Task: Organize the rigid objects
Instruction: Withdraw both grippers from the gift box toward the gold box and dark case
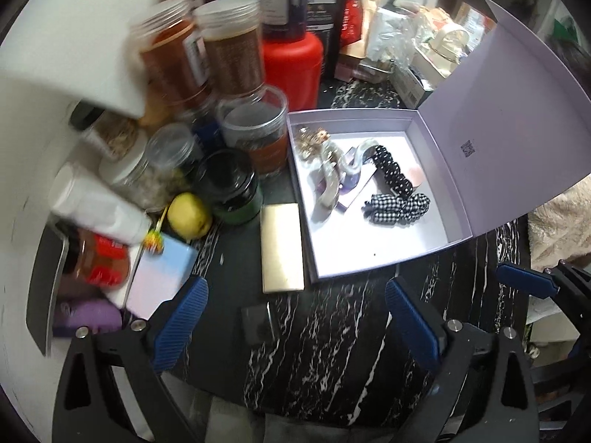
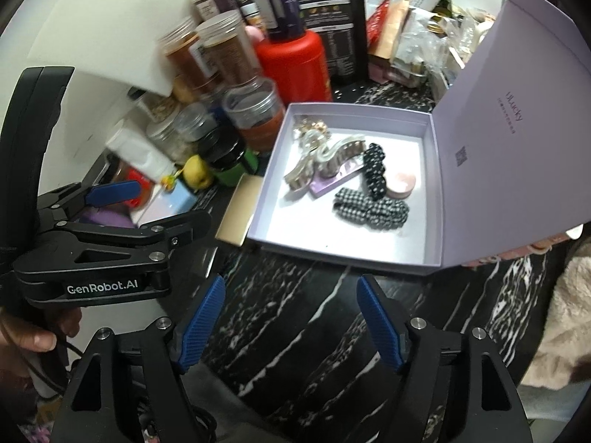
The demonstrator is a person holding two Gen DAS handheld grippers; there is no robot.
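Inside the lavender box (image 2: 428,192), the polka-dot clip (image 2: 373,173) lies lengthwise front-to-back; both grippers' jaws spread, empty.

Lavender box (image 2: 373,258) sits open on the black marbled bench (image 2: 295,317), lid (image 2: 517,140) hinged up on its right side. Inside, on the white floor: gold trinkets (image 2: 310,127) in the far left corner; a clear wavy hair clip (image 2: 332,157) beside them, lying over a purple card (image 2: 327,184); a black dotted clip (image 2: 375,173) touching a pink round piece (image 2: 400,184); a black-and-white checked clip (image 2: 369,210) nearest the front.
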